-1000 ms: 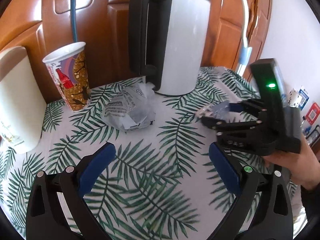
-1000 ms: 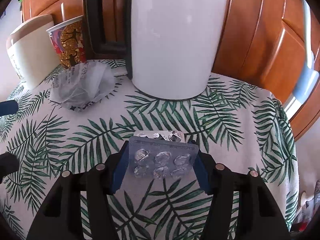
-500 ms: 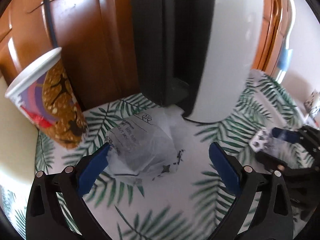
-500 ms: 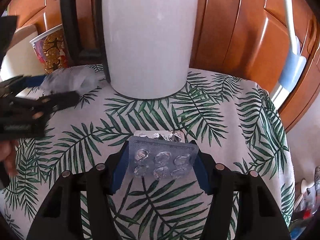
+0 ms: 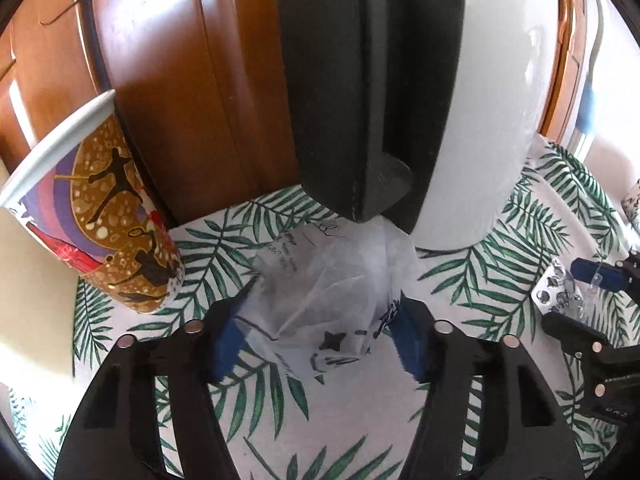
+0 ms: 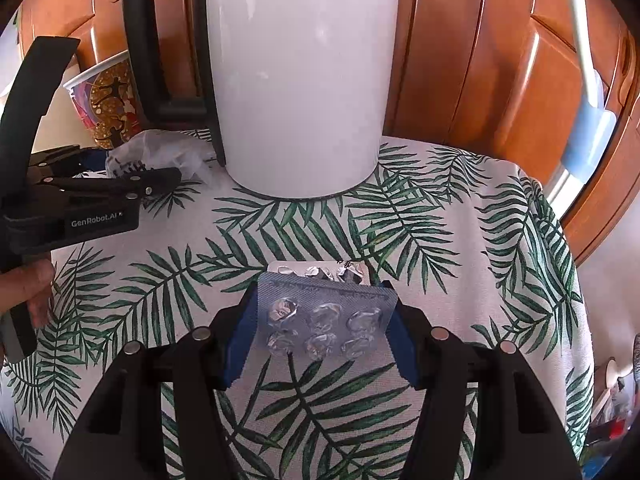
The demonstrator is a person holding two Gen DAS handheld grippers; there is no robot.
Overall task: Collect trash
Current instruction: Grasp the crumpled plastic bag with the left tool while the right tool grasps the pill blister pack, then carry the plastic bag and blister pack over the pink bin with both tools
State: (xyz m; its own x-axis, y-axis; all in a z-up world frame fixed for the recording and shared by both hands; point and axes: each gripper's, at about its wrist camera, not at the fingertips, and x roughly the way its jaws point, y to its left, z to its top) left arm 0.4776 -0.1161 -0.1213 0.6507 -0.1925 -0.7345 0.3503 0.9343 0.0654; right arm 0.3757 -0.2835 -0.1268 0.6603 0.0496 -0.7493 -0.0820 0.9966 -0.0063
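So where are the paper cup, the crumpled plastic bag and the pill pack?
Paper cup [image 5: 108, 216], left wrist view, printed side.
Crumpled plastic bag [image 5: 320, 296], left wrist view, middle of the wad.
Pill pack [image 6: 324, 320], right wrist view, blister face.

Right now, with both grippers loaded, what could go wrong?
1. The left gripper has just been closing on the crumpled wrapper; thin plastic might slip out on lifting.
2. The wrapper lies against the kettle, and the paper cup stands close; lifting could nudge either.
3. The right gripper pinches the blister packs by their edges; one could drop.
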